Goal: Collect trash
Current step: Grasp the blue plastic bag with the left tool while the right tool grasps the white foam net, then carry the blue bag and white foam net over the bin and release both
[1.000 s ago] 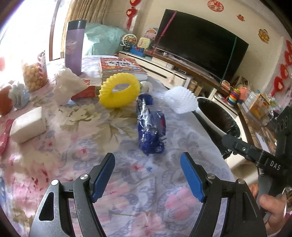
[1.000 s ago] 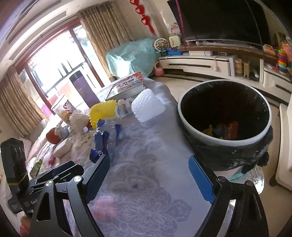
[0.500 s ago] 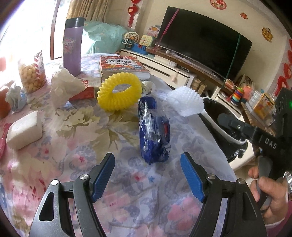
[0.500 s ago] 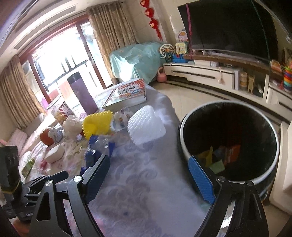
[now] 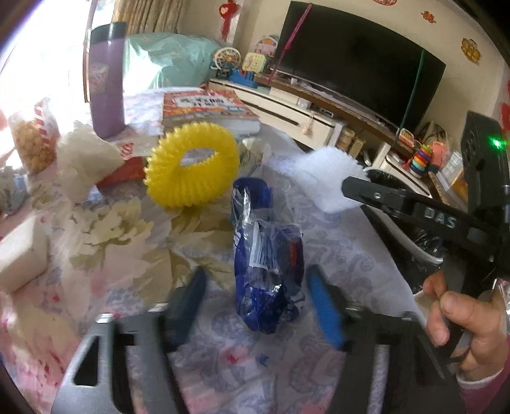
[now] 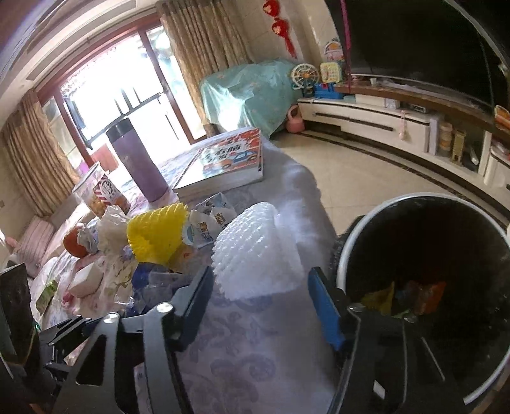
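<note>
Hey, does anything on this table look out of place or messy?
Yes. A crumpled blue wrapper and a white foam net lie loose on the floral tablecloth instead of in the bin beside it.

It was a home living room: a large black flat-screen television (image 5: 357, 79) stood at one o'clock on a long white low cabinet (image 6: 376, 124), red paper ornaments (image 6: 280, 25) hung at twelve, beige curtains (image 6: 204, 54) framed a window (image 6: 118, 95), and a floral-clothed tabletop (image 5: 105, 242) filled the foreground.
</note>
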A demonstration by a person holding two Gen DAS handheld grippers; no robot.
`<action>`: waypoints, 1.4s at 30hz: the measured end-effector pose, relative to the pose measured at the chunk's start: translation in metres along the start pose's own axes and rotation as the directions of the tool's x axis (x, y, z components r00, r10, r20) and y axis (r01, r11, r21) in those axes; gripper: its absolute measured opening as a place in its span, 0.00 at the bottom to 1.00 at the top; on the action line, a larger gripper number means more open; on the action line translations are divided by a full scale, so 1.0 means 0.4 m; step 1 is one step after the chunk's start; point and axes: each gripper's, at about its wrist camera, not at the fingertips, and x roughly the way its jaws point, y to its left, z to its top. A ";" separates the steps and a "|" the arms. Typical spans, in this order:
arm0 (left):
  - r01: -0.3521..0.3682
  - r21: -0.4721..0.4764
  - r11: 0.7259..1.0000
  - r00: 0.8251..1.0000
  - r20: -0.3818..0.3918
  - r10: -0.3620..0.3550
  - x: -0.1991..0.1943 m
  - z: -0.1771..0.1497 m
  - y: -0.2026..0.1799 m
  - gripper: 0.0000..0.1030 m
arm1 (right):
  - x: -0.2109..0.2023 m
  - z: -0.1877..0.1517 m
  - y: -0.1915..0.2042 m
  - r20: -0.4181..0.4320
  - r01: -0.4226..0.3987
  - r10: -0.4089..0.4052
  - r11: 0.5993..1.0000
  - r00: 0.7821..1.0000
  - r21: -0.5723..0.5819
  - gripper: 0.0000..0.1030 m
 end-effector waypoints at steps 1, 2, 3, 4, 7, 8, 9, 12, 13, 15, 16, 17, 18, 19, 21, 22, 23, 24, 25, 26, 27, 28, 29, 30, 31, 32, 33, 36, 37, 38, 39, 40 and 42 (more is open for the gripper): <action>0.012 -0.004 1.000 1.000 -0.011 -0.012 0.007 -0.001 0.000 0.36 | 0.011 0.000 0.004 -0.010 -0.003 0.002 1.000 1.000 -0.007 0.37; 0.016 -0.006 1.000 1.000 -0.011 -0.016 0.010 -0.001 0.002 0.35 | 0.021 -0.002 0.005 -0.025 -0.010 0.010 1.000 1.000 -0.007 0.31; 0.019 0.000 1.000 1.000 -0.004 -0.019 0.010 -0.001 0.001 0.30 | 0.028 -0.005 0.004 -0.038 -0.020 0.020 1.000 0.999 -0.001 0.21; 0.025 0.008 1.000 1.000 0.001 -0.025 0.008 -0.001 0.000 0.27 | 0.032 -0.010 0.000 -0.048 -0.031 0.031 0.999 0.998 0.008 0.18; 0.025 0.023 0.999 1.000 0.012 -0.025 -0.001 -0.001 -0.004 0.22 | 0.018 -0.029 0.000 -0.042 -0.043 0.044 0.999 0.998 0.020 0.14; 0.027 0.021 0.999 1.000 0.014 -0.028 -0.003 -0.002 -0.002 0.22 | 0.012 -0.033 0.000 -0.040 -0.048 0.049 0.999 0.998 0.024 0.13; 0.030 0.019 0.999 0.999 0.016 -0.030 -0.004 -0.002 0.000 0.21 | 0.003 -0.038 0.000 -0.036 -0.054 0.055 0.998 0.998 0.028 0.13; 0.035 0.018 0.999 0.999 0.027 -0.036 -0.020 -0.011 0.006 0.20 | -0.026 -0.048 0.001 -0.026 -0.065 0.066 0.997 0.997 0.035 0.12; 0.037 0.020 0.999 0.999 0.031 -0.037 -0.027 -0.016 0.005 0.20 | -0.036 -0.051 0.003 -0.022 -0.068 0.068 0.997 0.997 0.035 0.12; 0.041 0.024 0.999 0.998 0.038 -0.042 -0.039 -0.022 0.006 0.20 | -0.058 -0.058 0.006 -0.011 -0.073 0.074 0.997 0.997 0.039 0.12; 0.043 0.027 0.999 0.998 0.041 -0.044 -0.045 -0.025 0.004 0.19 | -0.070 -0.063 0.009 -0.006 -0.078 0.078 0.996 0.997 0.042 0.12; 0.045 0.031 0.999 0.998 0.043 -0.046 -0.051 -0.028 0.002 0.19 | -0.084 -0.071 0.012 -0.001 -0.082 0.082 0.996 0.997 0.044 0.12; 0.047 0.034 0.998 0.998 0.044 -0.049 -0.056 -0.031 0.000 0.19 | -0.095 -0.077 0.015 0.002 -0.087 0.087 0.995 0.996 0.047 0.12; 0.050 0.036 0.998 0.998 0.045 -0.052 -0.063 -0.034 -0.001 0.19 | -0.105 -0.084 0.018 0.005 -0.092 0.092 0.994 0.996 0.051 0.12; 0.057 0.040 0.998 0.997 0.048 -0.059 -0.074 -0.038 -0.006 0.19 | -0.123 -0.097 0.021 0.011 -0.097 0.096 0.994 0.995 0.060 0.12; 0.060 0.043 0.997 0.997 0.050 -0.063 -0.080 -0.040 -0.010 0.19 | -0.132 -0.104 0.022 0.015 -0.097 0.096 0.993 0.995 0.063 0.12; 0.063 0.046 0.997 0.997 0.051 -0.065 -0.085 -0.042 -0.013 0.19 | -0.141 -0.110 0.023 0.018 -0.096 0.095 0.993 0.995 0.066 0.12; 0.066 0.050 0.997 0.996 0.052 -0.069 -0.092 -0.044 -0.016 0.19 | -0.150 -0.116 0.024 0.022 -0.096 0.094 0.993 0.995 0.069 0.12; 0.069 0.052 0.996 0.996 0.053 -0.072 -0.096 -0.045 -0.020 0.19 | -0.157 -0.121 0.027 0.026 -0.095 0.093 0.993 0.995 0.072 0.12; 0.072 0.055 0.996 0.996 0.054 -0.075 -0.100 -0.046 -0.025 0.19 | -0.165 -0.126 0.028 0.029 -0.095 0.093 0.993 0.995 0.074 0.12; 0.076 0.058 0.995 0.995 0.054 -0.079 -0.104 -0.046 -0.029 0.19 | -0.175 -0.130 0.028 0.033 -0.094 0.092 0.993 0.995 0.077 0.12; 0.080 0.061 0.995 0.995 0.054 -0.083 -0.106 -0.046 -0.033 0.19 | -0.183 -0.133 0.028 0.036 -0.092 0.090 0.993 0.995 0.078 0.12; 0.085 0.065 0.994 0.995 0.054 -0.088 -0.108 -0.046 -0.037 0.19 | -0.193 -0.138 0.025 0.040 -0.090 0.087 0.993 0.995 0.082 0.12; 0.087 0.069 0.994 0.994 0.054 -0.091 -0.110 -0.046 -0.042 0.19 | -0.202 -0.142 0.021 0.043 -0.088 0.084 0.992 0.996 0.088 0.12; 0.090 0.073 0.993 0.994 0.054 -0.094 -0.111 -0.046 -0.048 0.19 | -0.210 -0.146 0.017 0.046 -0.083 0.079 0.992 0.996 0.091 0.12; 0.094 0.077 0.993 0.994 0.053 -0.098 -0.112 -0.046 -0.054 0.19 | -0.217 -0.148 0.015 0.049 -0.079 0.074 0.993 0.996 0.093 0.12; 0.097 0.082 0.992 0.993 0.052 -0.102 -0.113 -0.046 -0.061 0.19 | -0.223 -0.152 0.010 0.052 -0.077 0.072 0.992 0.996 0.095 0.12; 0.106 0.094 0.990 0.992 0.052 -0.111 -0.116 -0.045 -0.084 0.19 | -0.247 -0.159 -0.005 0.065 -0.065 0.058 0.992 0.996 0.106 0.12; 0.109 0.097 0.989 0.992 0.051 -0.114 -0.115 -0.045 -0.090 0.19 | -0.252 -0.161 -0.009 0.067 -0.064 0.056 0.992 0.996 0.111 0.12; 0.113 0.100 0.989 0.992 0.050 -0.118 -0.114 -0.044 -0.098 0.19 | -0.258 -0.164 -0.016 0.070 -0.064 0.056 0.991 0.996 0.120 0.12; 0.115 0.103 0.988 0.992 0.048 -0.120 -0.113 -0.044 -0.104 0.19 | -0.265 -0.167 -0.021 0.073 -0.061 0.052 0.990 0.996 0.125 0.12; 0.119 0.107 0.987 0.991 0.046 -0.124 -0.111 -0.044 -0.110 0.19 | -0.272 -0.170 -0.026 0.076 -0.054 0.045 0.990 0.996 0.127 0.12; 0.122 0.116 0.986 0.991 0.043 -0.128 -0.108 -0.043 -0.124 0.19 | -0.284 -0.177 -0.036 0.081 -0.049 0.039 0.990 0.996 0.133 0.12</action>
